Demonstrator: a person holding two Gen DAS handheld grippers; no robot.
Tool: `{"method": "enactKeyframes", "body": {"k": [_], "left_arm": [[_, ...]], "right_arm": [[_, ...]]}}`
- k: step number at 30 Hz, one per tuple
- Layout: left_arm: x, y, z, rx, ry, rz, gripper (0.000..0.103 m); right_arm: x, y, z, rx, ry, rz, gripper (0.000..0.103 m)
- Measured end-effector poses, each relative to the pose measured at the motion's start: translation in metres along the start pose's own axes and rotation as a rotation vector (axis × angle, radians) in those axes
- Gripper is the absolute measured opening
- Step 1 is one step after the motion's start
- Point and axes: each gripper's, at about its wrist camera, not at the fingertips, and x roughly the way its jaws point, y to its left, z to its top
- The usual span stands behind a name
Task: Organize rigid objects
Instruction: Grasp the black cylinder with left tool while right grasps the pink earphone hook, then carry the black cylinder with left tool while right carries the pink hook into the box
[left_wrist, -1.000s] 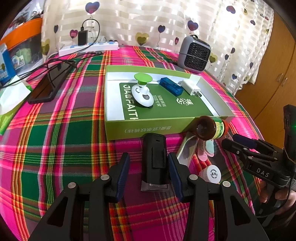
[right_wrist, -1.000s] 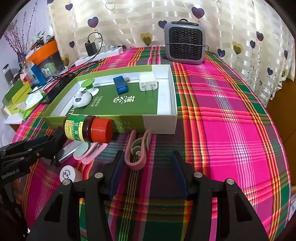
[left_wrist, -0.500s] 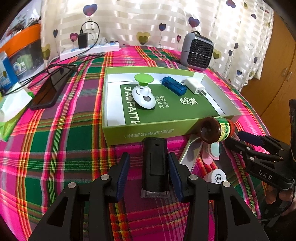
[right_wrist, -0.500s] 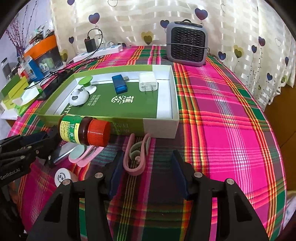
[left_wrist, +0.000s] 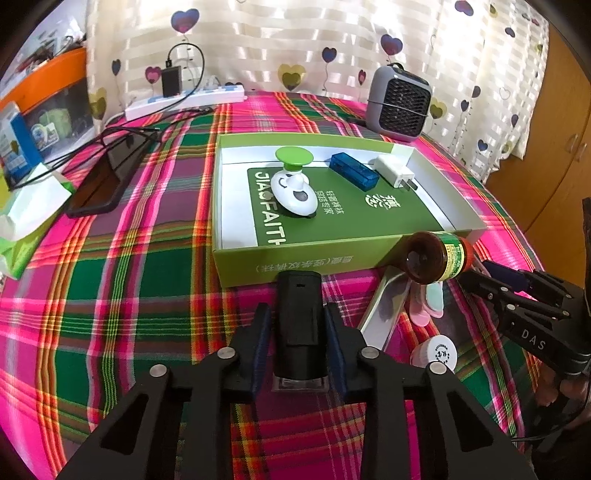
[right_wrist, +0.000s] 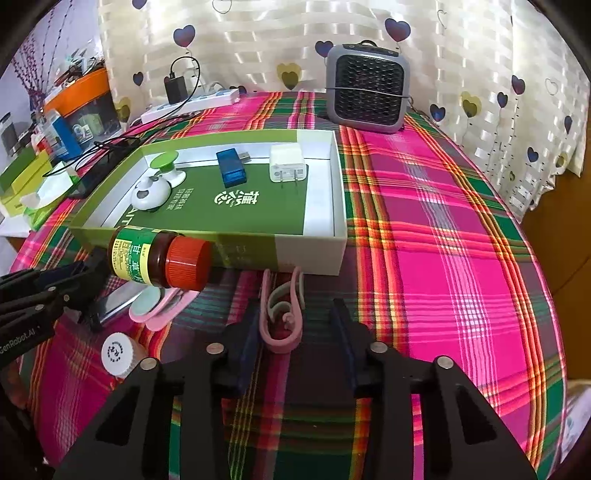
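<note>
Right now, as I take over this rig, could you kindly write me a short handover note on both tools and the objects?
Left tool: straddling the black rectangular block, apparently gripping it.
Right tool: open around the pink plastic clip, which lies on the cloth.
Done: green-and-white mushroom toy, blue USB stick and white charger plug lie in the green cardboard tray.
Left: block, clip, brown red-capped bottle, white-capped jar, all outside the tray.
</note>
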Motion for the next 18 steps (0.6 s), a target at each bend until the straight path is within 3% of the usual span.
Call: {"method": "enactKeyframes", "body": {"k": [7, 18], "left_arm": [[0.0000, -0.0001, 0.0002, 0.000, 0.000, 0.001, 0.026], [0.0001, 0.0011, -0.0001, -0.001, -0.001, -0.001, 0.026]], "right_arm": [[-0.0008, -0.0039, -0.0004, 0.005, -0.003, -0.006, 0.025], [-0.0013, -0.0038, -0.0012, 0.003, -0.004, -0.001, 0.024]]}}
